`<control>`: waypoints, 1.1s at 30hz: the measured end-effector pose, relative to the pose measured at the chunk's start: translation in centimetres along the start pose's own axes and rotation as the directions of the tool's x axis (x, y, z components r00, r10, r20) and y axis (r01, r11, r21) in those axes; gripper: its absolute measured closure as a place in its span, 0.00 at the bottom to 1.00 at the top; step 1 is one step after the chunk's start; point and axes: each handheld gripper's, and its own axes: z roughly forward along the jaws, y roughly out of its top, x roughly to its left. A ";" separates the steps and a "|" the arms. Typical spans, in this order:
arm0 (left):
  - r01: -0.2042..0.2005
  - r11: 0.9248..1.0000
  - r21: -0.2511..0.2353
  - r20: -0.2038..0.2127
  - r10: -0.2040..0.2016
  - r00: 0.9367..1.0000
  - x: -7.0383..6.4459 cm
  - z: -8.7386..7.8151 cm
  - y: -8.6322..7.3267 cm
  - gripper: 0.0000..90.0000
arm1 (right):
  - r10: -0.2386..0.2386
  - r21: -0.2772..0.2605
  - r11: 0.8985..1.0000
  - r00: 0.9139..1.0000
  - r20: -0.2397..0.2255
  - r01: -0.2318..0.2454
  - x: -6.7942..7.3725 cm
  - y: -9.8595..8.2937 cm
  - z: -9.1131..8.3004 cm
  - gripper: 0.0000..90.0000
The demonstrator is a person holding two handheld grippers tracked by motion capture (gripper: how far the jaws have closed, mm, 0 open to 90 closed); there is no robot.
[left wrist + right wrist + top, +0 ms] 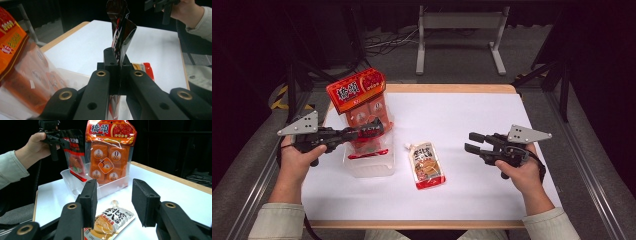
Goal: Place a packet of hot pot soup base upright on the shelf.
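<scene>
High view: left gripper (374, 129) clamped on dark red sachet (368, 137), held upright over clear plastic bin (369, 165) at left of white surface (472, 120). Tall orange cube pack (359, 97) stands in bin, just behind sachet. Right gripper (473, 142) jaws wide, empty, hovering right of spouted pouch (427, 165) lying flat on surface. Sachet looks light, thin, floppy film; pinch at top edge works. Pouch likely soft, squishy, slippery; best grip probably near spout or flat seam edge.
</scene>
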 end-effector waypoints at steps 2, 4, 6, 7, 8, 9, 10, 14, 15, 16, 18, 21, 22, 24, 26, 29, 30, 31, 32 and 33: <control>0.010 1.000 -0.004 0.000 -0.010 1.000 0.1 0.1 -0.2 1.00 | 0.003 -0.001 1.000 1.000 -0.005 -0.003 0.0 -0.1 0.1 0.63; 0.020 1.000 -0.001 -0.017 -0.020 1.000 0.2 0.2 -0.5 1.00 | 0.001 0.004 1.000 1.000 -0.005 -0.001 0.1 -0.1 0.2 0.63; 0.027 1.000 0.000 -0.028 -0.027 0.999 0.3 0.5 -0.7 1.00 | 0.002 0.003 1.000 1.000 -0.011 -0.002 0.1 -0.1 0.3 0.63; 0.036 0.999 -0.001 -0.031 -0.036 0.999 0.3 0.6 -0.7 1.00 | 0.002 0.002 1.000 1.000 -0.012 -0.002 0.1 -0.1 0.4 0.63; 0.034 0.999 -0.002 -0.034 -0.034 0.999 0.4 0.7 -0.8 1.00 | 0.001 0.003 1.000 1.000 -0.012 -0.001 0.1 -0.1 0.4 0.62; 0.034 0.999 -0.008 -0.033 -0.035 0.999 0.5 0.8 -0.9 1.00 | 0.001 0.002 1.000 1.000 -0.011 -0.001 0.1 0.0 0.4 0.62; 0.047 0.999 -0.011 -0.034 -0.047 0.998 0.5 0.9 -1.1 1.00 | 0.003 0.000 1.000 1.000 -0.012 -0.003 0.1 0.0 0.4 0.62; 0.050 0.999 -0.001 -0.032 -0.050 0.998 0.6 1.4 -1.7 1.00 | 0.005 0.002 1.000 1.000 -0.012 -0.005 0.1 0.0 0.3 0.61; 0.055 0.998 0.003 -0.032 -0.055 0.998 0.6 1.5 -1.8 1.00 | 0.004 0.001 1.000 1.000 -0.011 -0.004 0.0 0.0 0.3 0.61; 0.061 0.998 0.006 -0.029 -0.061 0.998 0.5 1.7 -1.9 1.00 | 0.005 0.002 1.000 1.000 -0.011 -0.005 0.0 0.0 0.3 0.61; 0.058 0.998 0.010 -0.027 -0.057 0.998 0.6 1.9 -2.1 1.00 | 0.004 0.001 1.000 1.000 -0.011 -0.004 0.0 0.0 0.3 0.61; 0.063 0.998 0.023 -0.028 -0.062 0.998 0.6 2.3 -2.4 1.00 | 0.005 0.003 1.000 1.000 -0.013 -0.005 0.1 0.0 0.3 0.61; 0.064 0.998 0.028 -0.028 -0.063 0.998 0.6 2.4 -2.5 1.00 | 0.007 0.002 1.000 1.000 -0.015 -0.007 0.1 0.0 0.4 0.60; 0.069 0.997 0.042 -0.029 -0.068 0.997 0.6 2.7 -2.7 1.00 | 0.007 0.005 1.000 1.000 -0.017 -0.007 0.1 -0.1 0.4 0.60; 0.068 0.997 0.045 -0.029 -0.067 0.997 0.7 2.8 -2.9 1.00 | 0.008 0.005 1.000 1.000 -0.018 -0.008 0.1 -0.1 0.5 0.60; 0.079 0.996 0.040 -0.025 -0.078 0.997 0.7 2.9 -3.2 1.00 | 0.008 0.007 1.000 1.000 -0.020 -0.008 0.1 -0.2 0.6 0.60; 0.079 0.996 0.039 -0.025 -0.078 0.997 0.7 3.0 -3.2 1.00 | 0.009 0.008 1.000 1.000 -0.021 -0.009 0.1 -0.2 0.6 0.60; 0.080 0.996 0.040 -0.027 -0.079 0.996 0.7 3.0 -3.2 1.00 | 0.009 0.009 1.000 1.000 -0.021 -0.009 0.1 -0.2 0.6 0.59; 0.079 0.996 0.045 -0.029 -0.077 0.997 0.7 3.1 -3.3 1.00 | 0.012 0.009 1.000 1.000 -0.022 -0.012 0.1 -0.2 0.6 0.59; 0.079 0.996 0.045 -0.029 -0.077 0.997 0.7 3.1 -3.3 1.00 | 0.012 0.009 1.000 1.000 -0.022 -0.012 0.1 -0.2 0.6 0.59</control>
